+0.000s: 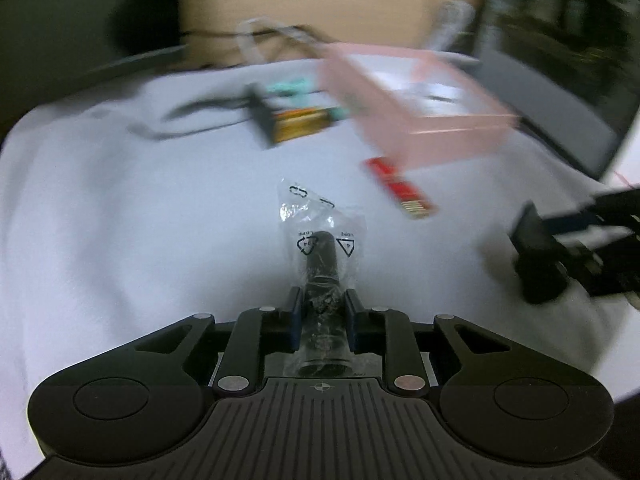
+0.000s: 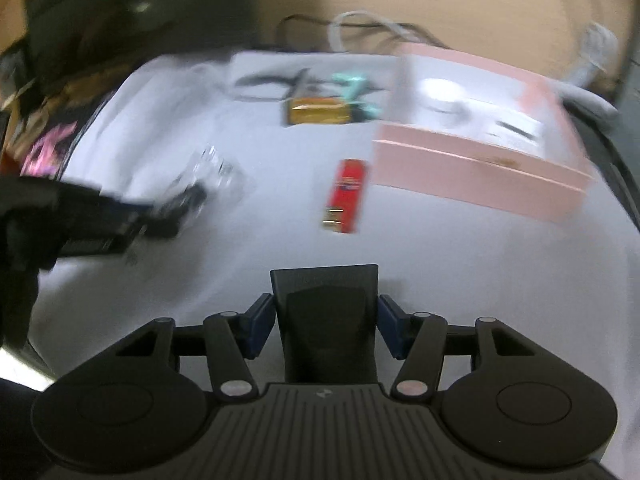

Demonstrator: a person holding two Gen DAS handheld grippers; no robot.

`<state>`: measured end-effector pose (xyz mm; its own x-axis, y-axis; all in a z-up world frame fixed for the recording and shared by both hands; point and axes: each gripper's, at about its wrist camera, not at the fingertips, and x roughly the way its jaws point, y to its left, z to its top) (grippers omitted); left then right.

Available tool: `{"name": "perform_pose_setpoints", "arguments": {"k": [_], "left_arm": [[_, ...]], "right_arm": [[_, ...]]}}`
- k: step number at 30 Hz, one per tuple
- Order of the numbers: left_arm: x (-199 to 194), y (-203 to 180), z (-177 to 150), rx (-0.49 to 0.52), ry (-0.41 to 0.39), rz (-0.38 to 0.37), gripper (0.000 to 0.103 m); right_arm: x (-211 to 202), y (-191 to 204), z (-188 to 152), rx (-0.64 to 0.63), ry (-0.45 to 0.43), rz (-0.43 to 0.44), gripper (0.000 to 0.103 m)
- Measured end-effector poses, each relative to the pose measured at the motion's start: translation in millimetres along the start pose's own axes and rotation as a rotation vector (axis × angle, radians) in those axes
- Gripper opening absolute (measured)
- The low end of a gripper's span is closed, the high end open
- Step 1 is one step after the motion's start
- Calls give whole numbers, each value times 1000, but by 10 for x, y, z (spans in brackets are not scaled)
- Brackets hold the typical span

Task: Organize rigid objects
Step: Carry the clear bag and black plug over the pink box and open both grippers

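Observation:
My left gripper (image 1: 322, 300) is shut on a black cylinder in a clear plastic bag (image 1: 320, 256), held above the white cloth; it also shows in the right wrist view (image 2: 188, 196). My right gripper (image 2: 325, 320) is shut on a black block (image 2: 325, 316), seen from the left wrist view (image 1: 538, 252) at the right. A pink open box (image 2: 472, 160) stands at the far right, also in the left wrist view (image 1: 424, 128). A red flat pack (image 2: 345, 196) lies before it on the cloth (image 1: 394, 186).
A gold-and-black pack (image 2: 318, 114) and teal pieces (image 2: 352, 84) lie farther back with black cables (image 2: 264, 80). White cloth (image 2: 440, 272) covers the table. A dark monitor (image 1: 560, 92) stands at the right. Both views are motion-blurred.

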<state>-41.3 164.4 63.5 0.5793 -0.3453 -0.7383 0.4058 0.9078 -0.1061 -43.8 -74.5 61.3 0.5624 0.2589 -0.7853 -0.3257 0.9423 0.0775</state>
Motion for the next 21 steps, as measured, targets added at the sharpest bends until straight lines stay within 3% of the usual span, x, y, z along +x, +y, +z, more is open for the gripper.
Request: {"name": "perform_pose_setpoints", "arguments": {"k": [5, 9, 14, 18, 21], "left_arm": [[-148, -274, 516, 76, -94, -91, 24], [-192, -499, 1253, 119, -211, -148, 24], [203, -618, 2015, -30, -213, -277, 32], [473, -699, 2017, -84, -223, -173, 30], [466, -585, 1797, -124, -211, -158, 30]], "right_arm": [[-318, -284, -138, 91, -49, -91, 55], [-467, -460, -276, 147, -75, -150, 55], [-574, -604, -378, 212, -95, -196, 55], [-679, -644, -414, 226, -122, -229, 55], [-727, -708, -459, 244, -132, -247, 54]]}}
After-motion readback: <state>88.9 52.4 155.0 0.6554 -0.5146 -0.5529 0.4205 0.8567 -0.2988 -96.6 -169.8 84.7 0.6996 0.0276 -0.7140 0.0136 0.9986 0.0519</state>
